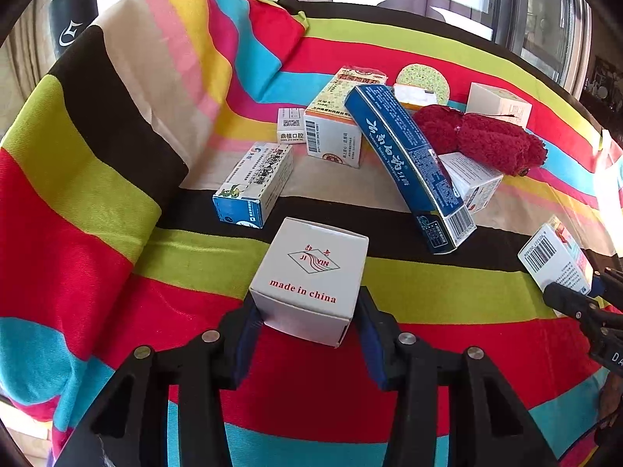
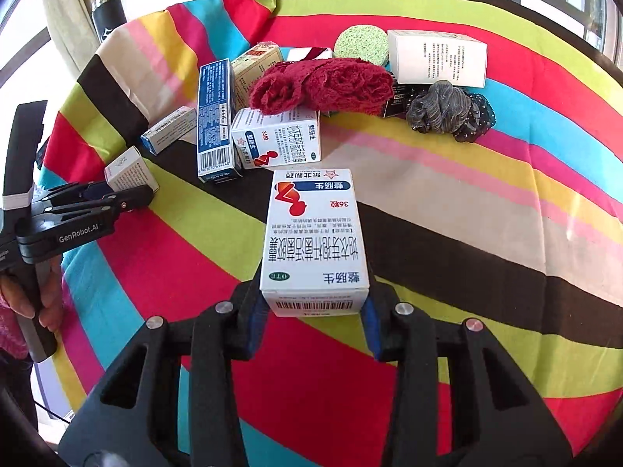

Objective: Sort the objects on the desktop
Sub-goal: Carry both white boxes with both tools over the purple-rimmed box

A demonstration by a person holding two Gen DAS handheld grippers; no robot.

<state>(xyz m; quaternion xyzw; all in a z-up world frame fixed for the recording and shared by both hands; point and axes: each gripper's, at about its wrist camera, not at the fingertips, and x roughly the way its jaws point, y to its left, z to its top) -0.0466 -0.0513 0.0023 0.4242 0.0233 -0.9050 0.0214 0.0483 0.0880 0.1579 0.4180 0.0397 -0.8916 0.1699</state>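
My left gripper (image 1: 309, 321) is shut on a small white "made in china" box (image 1: 311, 272), held above the striped cloth; that box also shows in the right wrist view (image 2: 128, 171). My right gripper (image 2: 313, 311) is shut on a white medicine box with a red figure (image 2: 315, 241), also seen at the right edge of the left wrist view (image 1: 557, 257). Beyond lie a long blue toothpaste box (image 1: 409, 163), a blue-and-white box (image 1: 253, 185), a beige medicine box (image 1: 338, 120), a second red-figure box (image 2: 278, 142) and a red fuzzy cloth (image 2: 323, 85).
A striped cloth (image 2: 486, 194) covers the table. At the back are a green sponge (image 2: 362, 44), a white box (image 2: 438, 58) and a grey scrunchie (image 2: 447, 111). A black bottle (image 1: 74, 15) stands at far left. Windows lie behind.
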